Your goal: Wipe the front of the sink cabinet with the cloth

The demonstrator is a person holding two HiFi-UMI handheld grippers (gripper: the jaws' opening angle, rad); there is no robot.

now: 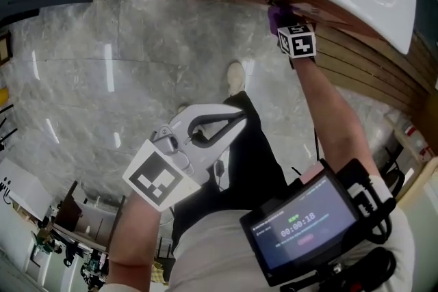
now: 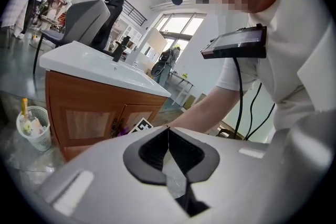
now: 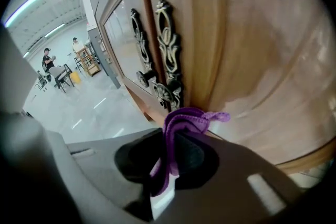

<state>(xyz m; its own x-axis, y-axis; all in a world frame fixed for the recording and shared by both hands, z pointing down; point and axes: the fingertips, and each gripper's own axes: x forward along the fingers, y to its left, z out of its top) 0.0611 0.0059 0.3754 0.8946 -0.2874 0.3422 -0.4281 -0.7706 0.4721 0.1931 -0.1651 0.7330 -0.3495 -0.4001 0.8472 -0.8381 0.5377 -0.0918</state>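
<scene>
Snagging risk: cloth (image 3: 185, 119), clamped in my right gripper (image 3: 169, 140), may catch the door handles (image 3: 167, 57) and pull free; left gripper (image 2: 168, 136) jaws together, empty.

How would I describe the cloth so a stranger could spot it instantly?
Find the wooden sink cabinet under the white basin. At its door front, beside the ornate metal handles, the right gripper pinches a bunched cloth. It is the only purple thing there.
</scene>
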